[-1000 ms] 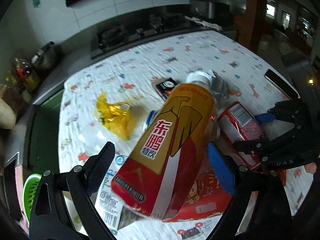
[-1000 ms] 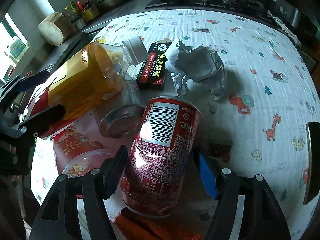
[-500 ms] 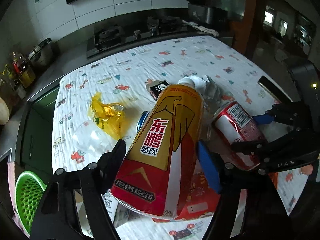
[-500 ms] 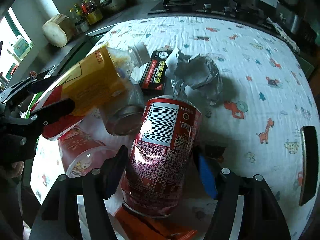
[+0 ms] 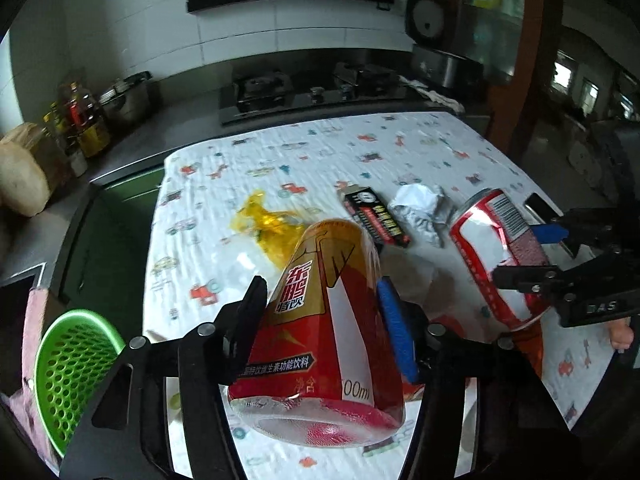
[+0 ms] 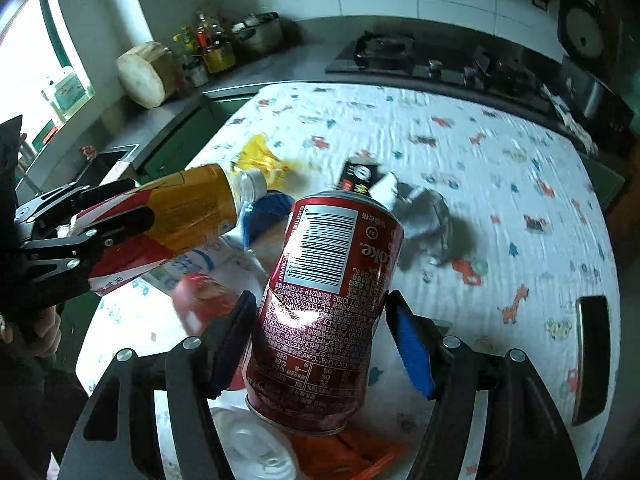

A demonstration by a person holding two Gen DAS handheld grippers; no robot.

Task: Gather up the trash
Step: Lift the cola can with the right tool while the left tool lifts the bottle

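Note:
My left gripper (image 5: 322, 312) is shut on a gold-and-red plastic drink bottle (image 5: 324, 320) and holds it above the table. It also shows in the right wrist view (image 6: 160, 220). My right gripper (image 6: 320, 324) is shut on a red cola can (image 6: 324, 304), also lifted; the can shows in the left wrist view (image 5: 500, 256). A yellow wrapper (image 5: 268, 228), a black carton (image 5: 376, 220) and crumpled grey paper (image 5: 420, 208) lie on the patterned tablecloth (image 5: 400, 152).
A green mesh basket (image 5: 72, 364) stands low at the left, beside the table. Red packaging (image 6: 204, 300), a white lid (image 6: 256, 452) and an orange wrapper (image 6: 352, 456) lie near the front edge. A dark phone (image 6: 592, 356) lies at right. Stove and jars stand behind.
Both grippers have risen and pulled back from the table, carrying the bottle and the can upward. The green basket has come further into the left wrist view.

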